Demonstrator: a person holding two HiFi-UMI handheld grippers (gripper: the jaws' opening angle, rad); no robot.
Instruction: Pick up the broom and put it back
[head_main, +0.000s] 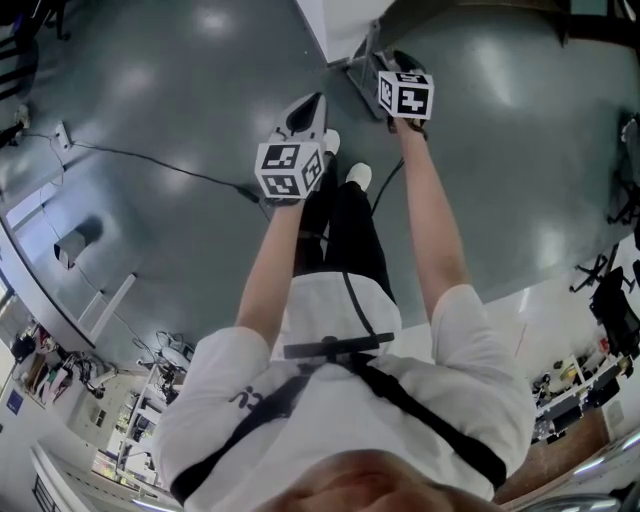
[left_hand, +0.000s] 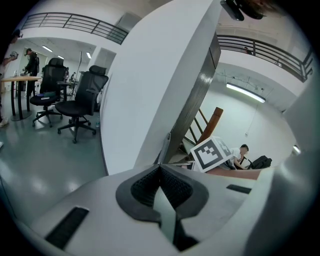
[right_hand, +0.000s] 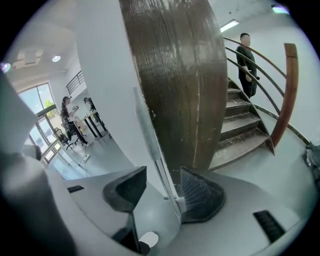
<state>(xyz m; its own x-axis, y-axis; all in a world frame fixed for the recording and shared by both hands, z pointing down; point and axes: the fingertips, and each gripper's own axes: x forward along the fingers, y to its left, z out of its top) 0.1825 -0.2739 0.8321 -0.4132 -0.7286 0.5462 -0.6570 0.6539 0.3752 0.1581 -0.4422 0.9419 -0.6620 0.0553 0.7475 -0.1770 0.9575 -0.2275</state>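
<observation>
Leaning near-upright at centre frame, where white wall (right_hand: 100, 100) meets dark wooden column (right_hand: 175, 75): broom handle (right_hand: 152, 150), long axis run from upper left to lower centre. Nearer claw judged to be right gripper (right_hand: 162, 175): jaws spread, handle passed between them just beside the right-hand pad, not pinched. Farther, left gripper (left_hand: 160, 172): pressed together, empty. No legible writing noted; square markers only.

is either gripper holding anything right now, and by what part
Nothing is held. The broom handle stands between the right gripper's open jaws, ungripped; the left gripper is shut on nothing.
</observation>
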